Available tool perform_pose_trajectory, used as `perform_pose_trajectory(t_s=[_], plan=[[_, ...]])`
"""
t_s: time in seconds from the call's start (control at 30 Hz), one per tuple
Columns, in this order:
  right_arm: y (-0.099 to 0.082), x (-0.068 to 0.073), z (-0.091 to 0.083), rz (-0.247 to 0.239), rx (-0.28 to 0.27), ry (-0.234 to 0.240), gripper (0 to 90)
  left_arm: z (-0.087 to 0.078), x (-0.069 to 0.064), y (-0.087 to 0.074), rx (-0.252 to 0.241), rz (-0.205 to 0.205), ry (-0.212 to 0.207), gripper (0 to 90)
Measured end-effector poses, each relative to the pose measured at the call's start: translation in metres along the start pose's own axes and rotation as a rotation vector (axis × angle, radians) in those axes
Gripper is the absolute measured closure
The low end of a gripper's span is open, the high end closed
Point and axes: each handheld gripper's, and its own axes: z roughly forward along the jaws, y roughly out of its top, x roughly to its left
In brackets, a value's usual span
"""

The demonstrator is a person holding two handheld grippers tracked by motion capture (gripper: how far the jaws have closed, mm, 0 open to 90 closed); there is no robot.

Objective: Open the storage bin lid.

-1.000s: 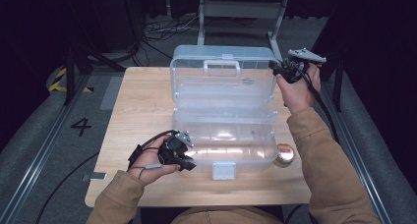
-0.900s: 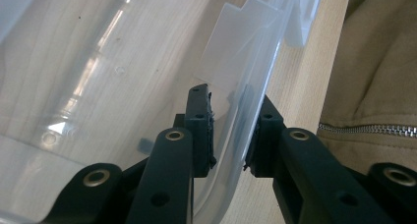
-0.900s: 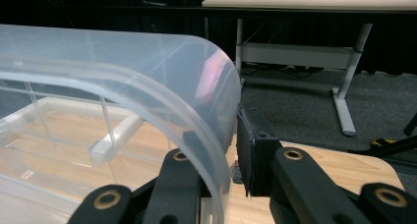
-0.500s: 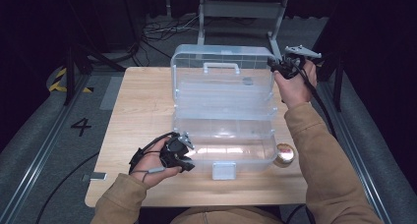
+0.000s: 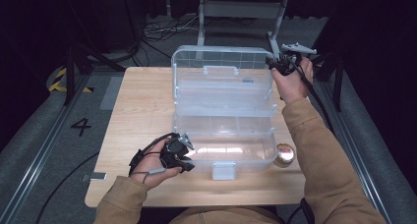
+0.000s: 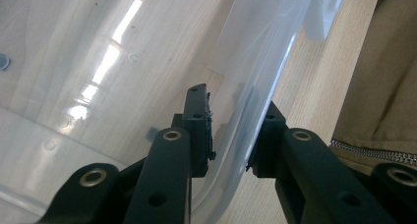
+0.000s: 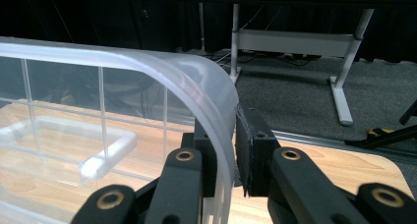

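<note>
A clear plastic storage box [image 5: 223, 150] lies open on the wooden table [image 5: 142, 106], with its lid [image 5: 221, 62] standing upright at the back. My left gripper [image 5: 187, 153] is at the box's front left corner. In the left gripper view my left gripper [image 6: 235, 106] straddles the curved box wall [image 6: 246, 121], shut on it. My right gripper [image 5: 275, 64] is raised at the lid's upper right corner. In the right gripper view my right gripper [image 7: 223, 126] is shut on the lid's rounded edge [image 7: 211, 96].
A shiny roll of tape [image 5: 284, 155] sits on the table beside the box's front right corner. A white latch [image 5: 223, 170] hangs at the middle of the box's front. A grey table frame [image 5: 241, 10] and cables lie on the floor beyond the table's far edge.
My right gripper has shifted slightly left with the lid corner in it. The left gripper has stayed at the front left corner of the box.
</note>
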Motion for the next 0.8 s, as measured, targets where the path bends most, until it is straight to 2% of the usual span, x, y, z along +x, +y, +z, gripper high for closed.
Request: perform_pose_trajectory(t_s=[0.4,0.8], plan=[[0.001,-0.003,0.015,0.018,0.041,-0.007,80.9,0.000,0.001,0.000,-0.004,-0.002,-0.009,74.4],[-0.003,-0.013,0.034,0.051,0.078,0.035,79.8,0.000,0.001,0.000,-0.005,-0.005,-0.008,74.4]])
